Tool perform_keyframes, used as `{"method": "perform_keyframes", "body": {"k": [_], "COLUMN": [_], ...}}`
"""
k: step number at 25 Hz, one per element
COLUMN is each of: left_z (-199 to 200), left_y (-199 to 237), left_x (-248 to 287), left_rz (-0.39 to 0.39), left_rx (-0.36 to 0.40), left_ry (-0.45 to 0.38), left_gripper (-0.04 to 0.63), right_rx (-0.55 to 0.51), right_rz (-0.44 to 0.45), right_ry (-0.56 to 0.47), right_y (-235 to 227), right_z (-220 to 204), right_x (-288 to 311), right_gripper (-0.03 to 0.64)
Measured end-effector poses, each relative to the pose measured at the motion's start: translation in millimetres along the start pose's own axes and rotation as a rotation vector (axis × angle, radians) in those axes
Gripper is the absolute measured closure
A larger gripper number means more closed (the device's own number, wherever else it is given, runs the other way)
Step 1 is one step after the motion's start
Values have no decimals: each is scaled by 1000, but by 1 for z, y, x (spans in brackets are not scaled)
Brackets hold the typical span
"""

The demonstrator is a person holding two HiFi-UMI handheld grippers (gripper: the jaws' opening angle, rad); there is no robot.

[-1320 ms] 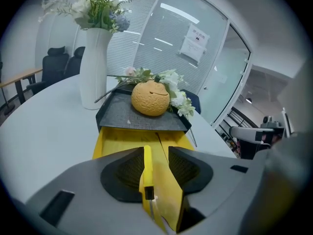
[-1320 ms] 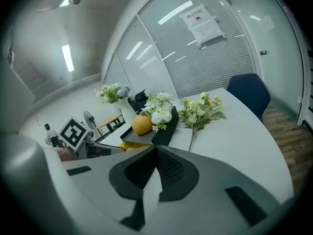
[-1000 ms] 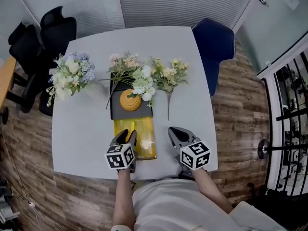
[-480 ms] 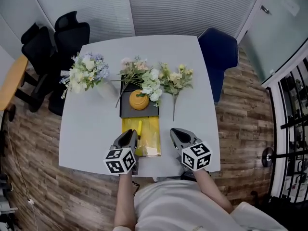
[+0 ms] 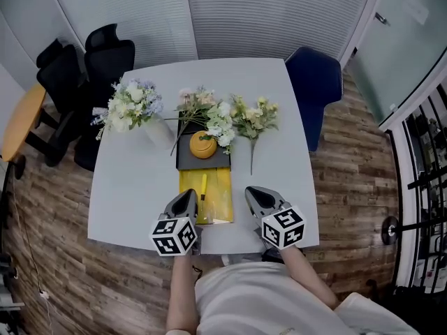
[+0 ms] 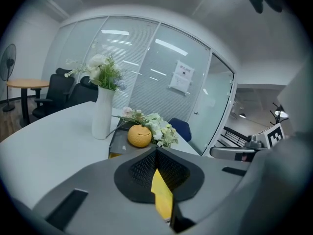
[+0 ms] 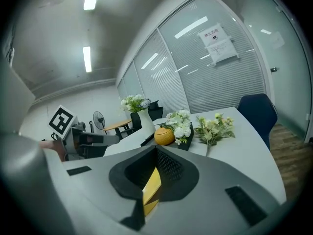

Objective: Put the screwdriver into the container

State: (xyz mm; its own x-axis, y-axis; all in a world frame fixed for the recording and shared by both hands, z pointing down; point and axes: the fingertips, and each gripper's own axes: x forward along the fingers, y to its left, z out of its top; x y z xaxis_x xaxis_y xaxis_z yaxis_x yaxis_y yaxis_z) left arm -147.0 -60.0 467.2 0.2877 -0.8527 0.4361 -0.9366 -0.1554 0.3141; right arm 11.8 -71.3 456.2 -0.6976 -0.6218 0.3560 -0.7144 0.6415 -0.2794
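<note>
The yellow container (image 5: 222,202) sits on the grey table (image 5: 133,187) just ahead of me, against a dark tray (image 5: 187,162). A yellow-handled screwdriver (image 5: 203,185) lies inside it, lengthwise, near its left side. My left gripper (image 5: 187,195) hovers at the container's near left corner, jaws shut with nothing between them (image 6: 156,148). My right gripper (image 5: 255,192) is to the right of the container, also shut and empty (image 7: 156,148). Neither gripper view shows the screwdriver.
An orange round pot (image 5: 202,145) rests on the dark tray among loose flowers (image 5: 253,119). A white vase of flowers (image 5: 133,107) stands at the far left. A blue chair (image 5: 314,82) and black chairs (image 5: 91,54) surround the table.
The left gripper's jaws, apart a second ago over the container, have come together with nothing in them. The head view has shifted slightly. The right gripper has stayed in place.
</note>
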Motion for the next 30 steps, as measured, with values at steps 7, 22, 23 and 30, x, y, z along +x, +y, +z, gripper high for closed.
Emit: {"method": "perform_keyframes", "body": {"k": [7,22,23,30], "left_z": [1,-2,-2,0], "left_y": [-3,3,2,4], "left_x": [-6,-8,-8,-8], "left_rz": [-3,-24,-28,-37], "left_rx": [3,-23,-23,-25], "left_ry": [-18,-10,-8,-9], "left_gripper": [588,588,588,588], "right_rx": [-20,-39,-41,-41], "right_rz": [-1,-1,-1,-9], "right_ry": [-2,3,4,-4], "right_y": [7,12,11,7], "right_z": [-1,1,2,5], "right_x": [-8,-5,-5,-7], "right_gripper": [601,601,601,601]}}
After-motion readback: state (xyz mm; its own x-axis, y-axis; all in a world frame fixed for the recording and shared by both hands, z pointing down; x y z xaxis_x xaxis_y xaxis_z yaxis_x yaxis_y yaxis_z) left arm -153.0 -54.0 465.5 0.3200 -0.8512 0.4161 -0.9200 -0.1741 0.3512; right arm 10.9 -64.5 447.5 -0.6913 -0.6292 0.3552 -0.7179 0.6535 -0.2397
